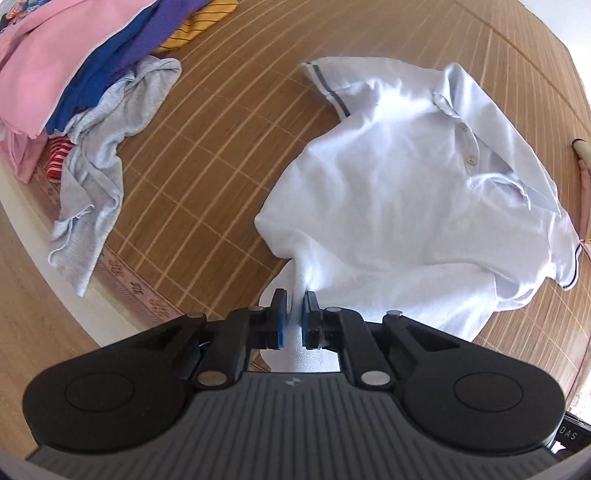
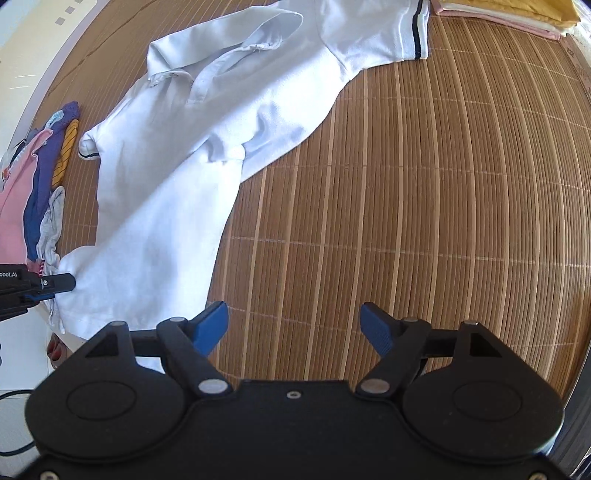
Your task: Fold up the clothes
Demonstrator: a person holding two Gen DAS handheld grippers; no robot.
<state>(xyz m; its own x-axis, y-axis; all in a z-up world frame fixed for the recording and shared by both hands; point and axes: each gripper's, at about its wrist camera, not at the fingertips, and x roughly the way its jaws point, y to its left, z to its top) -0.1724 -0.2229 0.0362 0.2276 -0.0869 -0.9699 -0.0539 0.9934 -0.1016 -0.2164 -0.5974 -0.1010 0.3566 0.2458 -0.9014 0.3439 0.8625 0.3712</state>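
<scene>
A white polo shirt point(image 1: 406, 192) with dark-striped sleeve cuffs lies crumpled on a bamboo mat point(image 1: 221, 155), collar and buttons facing up. My left gripper point(image 1: 294, 314) is shut on a bunched bottom corner of the shirt, the white cloth pinched between its blue pads and lifted off the mat. In the right wrist view the same shirt point(image 2: 192, 147) stretches from the upper middle down to the lower left, where the left gripper point(image 2: 62, 282) holds its hem. My right gripper point(image 2: 294, 325) hangs open over the bare mat point(image 2: 424, 221), right of the shirt's bottom edge, nothing between its fingers.
A heap of unfolded clothes point(image 1: 74, 74) in pink, blue, purple, yellow-striped and light grey lies at the mat's left edge. Folded yellow and pink garments point(image 2: 517, 14) are stacked at the far right corner. A patterned border point(image 1: 125, 273) marks the mat's near edge.
</scene>
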